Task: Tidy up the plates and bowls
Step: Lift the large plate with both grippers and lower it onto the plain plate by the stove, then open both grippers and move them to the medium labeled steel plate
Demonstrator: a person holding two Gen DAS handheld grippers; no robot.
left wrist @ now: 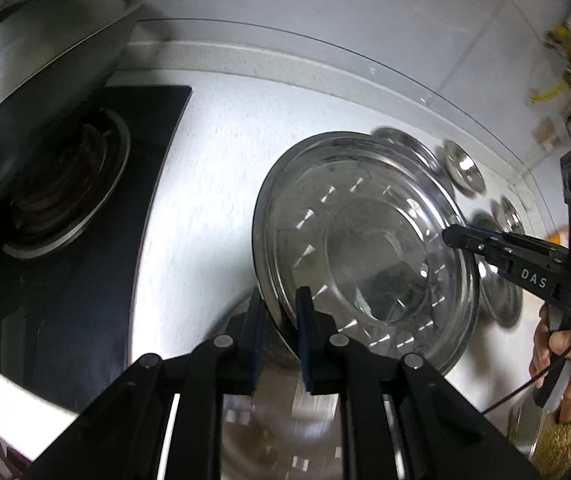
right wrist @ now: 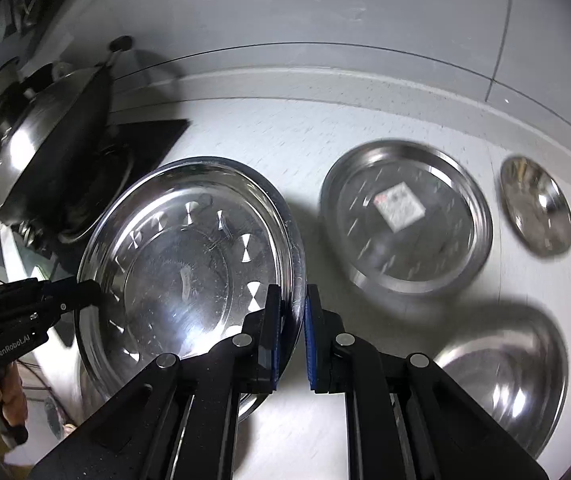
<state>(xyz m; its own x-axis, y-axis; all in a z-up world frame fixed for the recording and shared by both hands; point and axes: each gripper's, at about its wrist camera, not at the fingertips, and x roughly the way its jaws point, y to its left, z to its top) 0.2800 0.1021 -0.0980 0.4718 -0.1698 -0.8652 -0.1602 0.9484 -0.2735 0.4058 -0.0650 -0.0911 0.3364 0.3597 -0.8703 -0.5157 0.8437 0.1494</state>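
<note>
Both sets of jaws are clenched on one steel plate. The left gripper pinches the rim at one edge, and the right gripper pinches the opposite edge, probably to keep the wide, slippery dish level. The plate hangs above the pale surface, clear of it. Beside it on the surface rest another plate with a sticker and several small bowls. A stove carrying a wok sits at the far side.

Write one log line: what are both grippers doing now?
left gripper: shut on steel plate rim | right gripper: shut on opposite rim | plate: lifted above counter
</note>
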